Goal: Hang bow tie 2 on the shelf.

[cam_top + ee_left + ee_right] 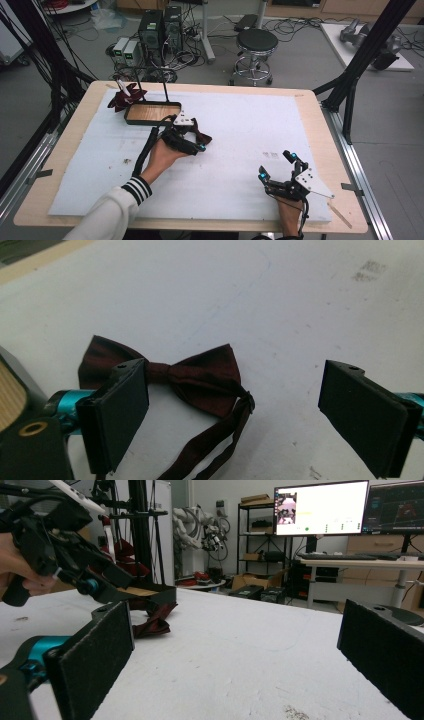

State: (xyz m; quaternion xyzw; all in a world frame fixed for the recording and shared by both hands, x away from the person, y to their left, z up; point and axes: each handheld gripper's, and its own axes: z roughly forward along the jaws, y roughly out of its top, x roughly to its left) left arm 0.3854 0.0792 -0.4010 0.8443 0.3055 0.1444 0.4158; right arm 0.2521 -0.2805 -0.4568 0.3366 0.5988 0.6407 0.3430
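While a dark red bow tie (192,374) lies flat on the white mat (240,125), the left gripper (192,141) hovers just above it with its jaws spread wide — one black jaw in front of the tie's left wing, the other well off to the right over bare mat, seen from the left gripper view. The tie's strap (210,442) trails from its right wing toward the bottom edge of that view. From the high view, the tie rests just beside the near right corner of a shallow black tray (129,111) with a wooden floor, which stands on the mat's far left part under a thin black stand (165,87); a second dark red bow tie (122,97) sits at the tray's far left corner. The right gripper (277,167) is held low over the mat's near right part, well apart from the tie — its jaws also wide open and holding nothing.
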